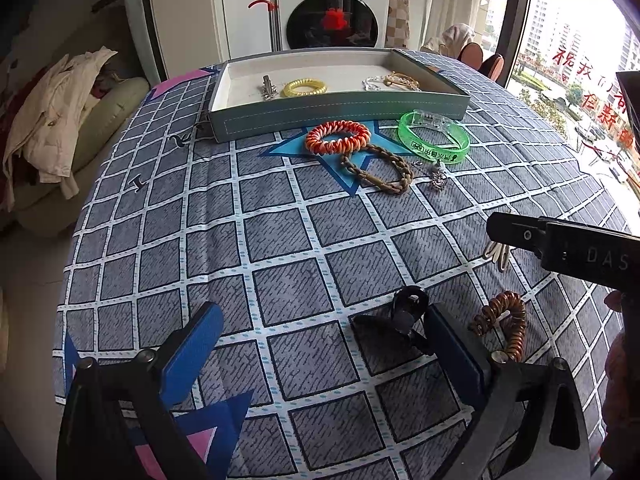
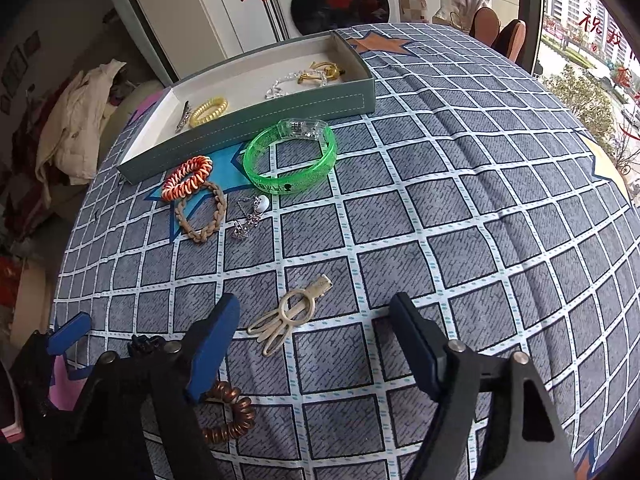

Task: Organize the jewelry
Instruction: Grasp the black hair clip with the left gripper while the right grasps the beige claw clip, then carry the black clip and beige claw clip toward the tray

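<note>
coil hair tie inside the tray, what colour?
Yellow. The coil hair tie lies in the tray beside a metal clip; clearest in the left wrist view.

Grey-blue checked cloth with white grid lines, translucent green bangle, orange-and-white coil, tan braided loop, cream hair clip, copper-brown coil

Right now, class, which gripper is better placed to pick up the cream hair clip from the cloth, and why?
The right gripper. The cream hair clip lies between its open fingers, untouched. The left gripper is beside a black clip, farther from it.
</note>
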Demonstrator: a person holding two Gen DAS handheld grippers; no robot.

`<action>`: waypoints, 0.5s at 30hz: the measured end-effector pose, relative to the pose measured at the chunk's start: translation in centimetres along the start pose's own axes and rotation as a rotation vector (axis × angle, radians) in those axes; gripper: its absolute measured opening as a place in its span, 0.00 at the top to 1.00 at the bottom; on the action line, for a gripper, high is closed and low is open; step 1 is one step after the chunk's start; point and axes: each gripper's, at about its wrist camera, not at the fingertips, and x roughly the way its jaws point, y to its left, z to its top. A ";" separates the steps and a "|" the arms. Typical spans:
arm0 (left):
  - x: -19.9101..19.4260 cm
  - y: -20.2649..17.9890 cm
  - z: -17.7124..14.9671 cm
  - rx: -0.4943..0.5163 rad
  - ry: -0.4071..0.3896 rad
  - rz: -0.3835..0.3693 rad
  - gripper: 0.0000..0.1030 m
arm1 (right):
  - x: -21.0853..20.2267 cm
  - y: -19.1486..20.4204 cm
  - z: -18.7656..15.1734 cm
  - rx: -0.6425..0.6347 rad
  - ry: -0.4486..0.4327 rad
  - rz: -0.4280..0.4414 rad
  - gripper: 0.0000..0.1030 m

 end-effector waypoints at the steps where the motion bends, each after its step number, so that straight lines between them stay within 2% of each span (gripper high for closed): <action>1: 0.2 0.0 0.0 0.000 0.009 -0.004 0.00 | 0.1 0.3 0.0 -0.009 0.000 -0.011 0.32; 5: 0.4 -0.3 -0.3 0.011 0.015 0.003 0.00 | 0.4 1.5 0.0 -0.065 -0.004 -0.046 0.40; 7: 0.2 -0.5 -0.3 0.020 0.007 -0.003 0.05 | 0.5 2.0 -0.1 -0.101 -0.011 -0.073 0.45; 9: 0.1 -0.7 -0.3 0.029 0.007 -0.007 0.08 | 0.5 2.3 -0.3 -0.132 -0.020 -0.092 0.57; 10: 0.1 -0.8 -0.3 0.030 0.005 -0.010 0.09 | 0.5 2.4 -0.4 -0.144 -0.022 -0.097 0.59; 13: -0.1 -0.9 -0.2 0.037 -0.002 -0.021 0.21 | 0.3 2.4 -0.6 -0.166 -0.029 -0.096 0.69; 15: -0.2 -1.0 -0.2 0.044 -0.008 -0.028 0.37 | 0.3 2.2 -0.6 -0.169 -0.033 -0.092 0.77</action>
